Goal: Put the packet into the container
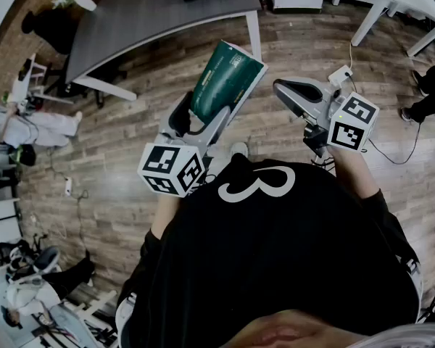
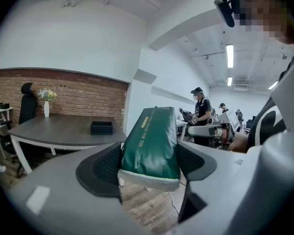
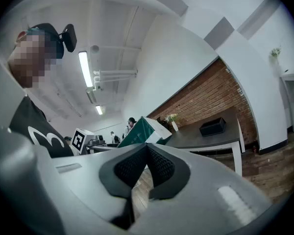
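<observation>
Left gripper (image 2: pixel 149 163) pinches the green packet (image 2: pixel 152 141) by one end, up in the air over the floor (image 1: pixel 123 172), right gripper (image 3: pixel 147 153) pressed together and empty; with no sure container in view, I'd worry the long overhang levers it loose mid-carry.

The head camera is looking steeply down, the gripper cameras along their jaws; all three are sharing the glossy green packet (image 1: pixel 225 78).
</observation>
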Demonstrator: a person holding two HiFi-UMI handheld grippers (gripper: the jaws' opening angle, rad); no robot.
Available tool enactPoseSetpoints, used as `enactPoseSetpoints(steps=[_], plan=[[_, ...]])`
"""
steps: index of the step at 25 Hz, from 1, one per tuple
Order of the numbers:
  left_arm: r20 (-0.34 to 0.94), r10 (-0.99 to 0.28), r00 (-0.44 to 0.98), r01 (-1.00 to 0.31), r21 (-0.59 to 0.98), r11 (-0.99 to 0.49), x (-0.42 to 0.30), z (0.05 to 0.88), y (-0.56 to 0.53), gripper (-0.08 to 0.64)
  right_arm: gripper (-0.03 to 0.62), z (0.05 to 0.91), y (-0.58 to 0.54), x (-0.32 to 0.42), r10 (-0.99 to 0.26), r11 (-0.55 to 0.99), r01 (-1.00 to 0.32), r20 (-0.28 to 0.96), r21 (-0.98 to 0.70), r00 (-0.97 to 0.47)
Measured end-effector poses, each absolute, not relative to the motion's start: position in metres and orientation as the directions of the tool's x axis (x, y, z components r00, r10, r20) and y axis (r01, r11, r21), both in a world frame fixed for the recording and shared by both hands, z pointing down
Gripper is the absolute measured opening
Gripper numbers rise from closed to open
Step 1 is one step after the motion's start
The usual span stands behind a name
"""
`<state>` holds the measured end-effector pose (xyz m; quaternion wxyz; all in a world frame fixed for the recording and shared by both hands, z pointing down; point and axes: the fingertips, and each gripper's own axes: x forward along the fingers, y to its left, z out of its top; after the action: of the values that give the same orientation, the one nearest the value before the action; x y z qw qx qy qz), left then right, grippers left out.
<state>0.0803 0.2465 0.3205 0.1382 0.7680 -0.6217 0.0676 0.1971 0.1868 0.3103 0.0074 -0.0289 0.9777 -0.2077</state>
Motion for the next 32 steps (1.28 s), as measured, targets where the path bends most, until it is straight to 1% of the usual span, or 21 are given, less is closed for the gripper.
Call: enactPoseSetpoints(steps=[15,24,29,32], plan=[[0.287,-0.926,0.244,-0.966,0.16,-0.204,0.074,0.34,0.233,0.376,0.002,0.333,0.177,0.191,-0.085,0.894,-0.089,0.027,-0.438,-0.996],[0.308,-0.904,0.296,-0.947,0.217,-0.236,-0.031,0.349,0.18,0.376,0.002,0.338,0.13,0.088,-0.131,0.861,-0.142,0.058,-0.489,-0.99],[0.296,-0.899,0.323,-0.94,0.211,-0.268,-0.073,0.345,0.155,0.376,0.002,0.33,0.104,0.051,-0.179,0.862,-0.181,0.049,-0.473,-0.983],[0.276,-0.903,0.33,-0.938,0.202,-0.281,-0.094,0.336,0.144,0.376,0.002,0.32,0.095,0.027,-0.186,0.873,-0.189,0.051,-0.451,-0.981]])
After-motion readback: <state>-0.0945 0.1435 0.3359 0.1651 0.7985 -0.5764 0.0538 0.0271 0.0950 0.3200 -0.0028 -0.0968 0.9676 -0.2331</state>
